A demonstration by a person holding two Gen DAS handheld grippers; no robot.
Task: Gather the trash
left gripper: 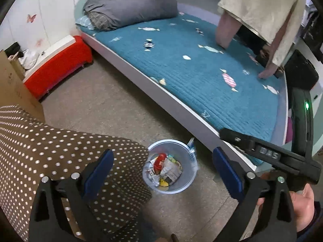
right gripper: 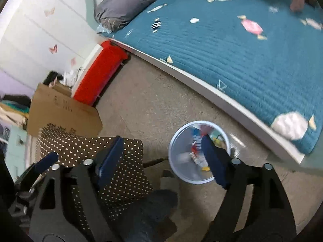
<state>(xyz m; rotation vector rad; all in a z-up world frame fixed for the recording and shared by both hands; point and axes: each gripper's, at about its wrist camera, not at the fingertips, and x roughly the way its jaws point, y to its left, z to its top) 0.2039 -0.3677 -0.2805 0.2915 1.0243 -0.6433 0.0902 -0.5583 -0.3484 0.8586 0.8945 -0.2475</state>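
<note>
Both my left gripper (left gripper: 161, 166) and right gripper (right gripper: 163, 155) spread empty above the translucent round plastic bin (left gripper: 191, 173), lower centre; next I seek trash.

Teal quilt (left gripper: 201, 76) w/ candy print, grey pillow (left gripper: 131, 8), red box (left gripper: 58, 68), brown white-dot cloth (left gripper: 66, 157), pale blue bin (left gripper: 192, 173).

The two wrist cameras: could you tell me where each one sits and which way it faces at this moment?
Left wrist: on the open left gripper, looking down at the trash bin on the floor beside the bed; the right gripper's body and a hand show.
Right wrist: on the open right gripper, tilted down at the same trash bin; the person's leg shows below.
Shared: bin, bed, polka-dot cloth, red box.
</note>
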